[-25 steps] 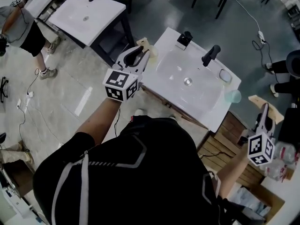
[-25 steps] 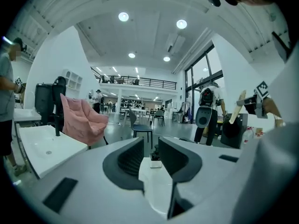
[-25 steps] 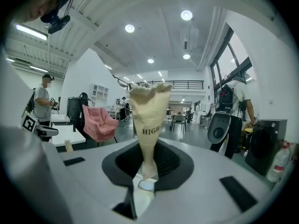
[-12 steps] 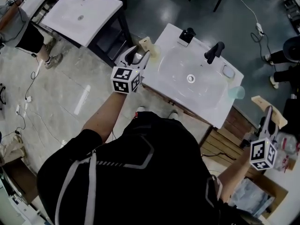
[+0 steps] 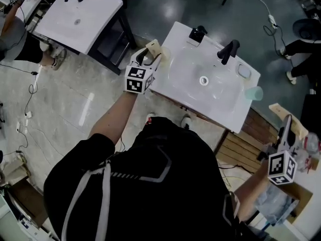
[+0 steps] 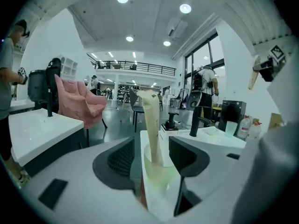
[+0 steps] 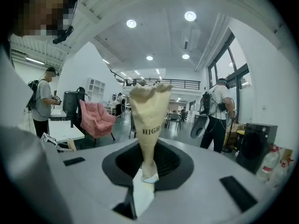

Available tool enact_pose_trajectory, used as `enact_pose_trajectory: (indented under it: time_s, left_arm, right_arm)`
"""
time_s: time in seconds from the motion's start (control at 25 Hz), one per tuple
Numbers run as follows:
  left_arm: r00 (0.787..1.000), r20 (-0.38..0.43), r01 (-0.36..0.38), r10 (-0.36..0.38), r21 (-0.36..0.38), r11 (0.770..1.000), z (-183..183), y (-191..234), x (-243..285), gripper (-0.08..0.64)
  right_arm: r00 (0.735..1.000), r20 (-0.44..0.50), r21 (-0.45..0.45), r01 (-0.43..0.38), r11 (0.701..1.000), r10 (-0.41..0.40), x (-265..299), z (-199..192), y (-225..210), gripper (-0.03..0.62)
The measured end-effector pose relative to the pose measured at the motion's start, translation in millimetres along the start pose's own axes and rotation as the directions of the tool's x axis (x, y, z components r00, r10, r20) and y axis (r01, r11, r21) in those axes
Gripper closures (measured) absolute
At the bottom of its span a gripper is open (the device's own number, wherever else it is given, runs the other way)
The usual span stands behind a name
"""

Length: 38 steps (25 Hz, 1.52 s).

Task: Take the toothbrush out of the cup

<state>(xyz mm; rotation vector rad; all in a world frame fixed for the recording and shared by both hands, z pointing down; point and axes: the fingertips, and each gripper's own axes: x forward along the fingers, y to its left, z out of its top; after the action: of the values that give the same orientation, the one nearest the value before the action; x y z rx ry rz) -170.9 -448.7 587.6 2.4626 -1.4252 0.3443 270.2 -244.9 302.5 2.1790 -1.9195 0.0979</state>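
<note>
Toothbrush (image 6: 150, 125) stands in the cup (image 6: 161, 174) at the bench's (image 5: 235, 119) left corner, between your left gripper's (image 6: 153, 148) jaws, just opened wide. Close on it next, then lift straight up. Your right gripper (image 7: 142, 171) grips another wrapped brush (image 7: 150, 125).

Toothbrush (image 6: 152, 120): in a cream paper sleeve, upright with a slight lean, its foot inside the cup.
Cup (image 6: 161, 171): pale green, translucent, upright on the left corner of the sink (image 5: 225, 104), close to the rim.
Second toothbrush (image 7: 148, 120): same cream sleeve, printed "HIGH", upright, pinched at its foot by the right gripper (image 7: 144, 171), well off the sink's right side.
Second cup (image 5: 254, 93): pale green, upright on the sink's right edge.
</note>
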Motion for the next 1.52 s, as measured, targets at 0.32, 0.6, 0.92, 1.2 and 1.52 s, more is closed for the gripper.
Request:
enact_pose_trajectory:
  time_s: [0.32,0.6,0.92,1.2,1.52]
  left_arm:
    - [0.993,0.010,0.119,-0.119,-0.045,0.992,-7,-5,15,0.340]
    - [0.992,0.029,0.122,-0.121,-0.011,0.993,2,-6,19,0.467]
    - [0.995,0.016,0.101,-0.102,0.022,0.995,15,-7,13,0.525]
    - [0.994,0.056,0.095,-0.097,0.045,0.995,47,-17,1,0.525]
    - [0.991,0.121,0.045,-0.049,0.035,0.998,88,-25,-27,0.526]
  right_arm:
    - [0.999,-0.013,0.022,0.046,0.999,-0.046,-14,-14,0,0.538]
    - [0.998,-0.004,0.025,0.057,0.998,-0.056,-21,-17,-1,0.538]
    - [0.999,0.022,0.049,0.037,0.998,-0.038,-18,-18,-9,0.538]
    - [0.999,0.048,0.072,0.016,0.997,-0.019,-13,-20,-25,0.538]
    - [0.996,0.088,0.113,0.003,0.994,-0.013,-5,-24,-52,0.540]
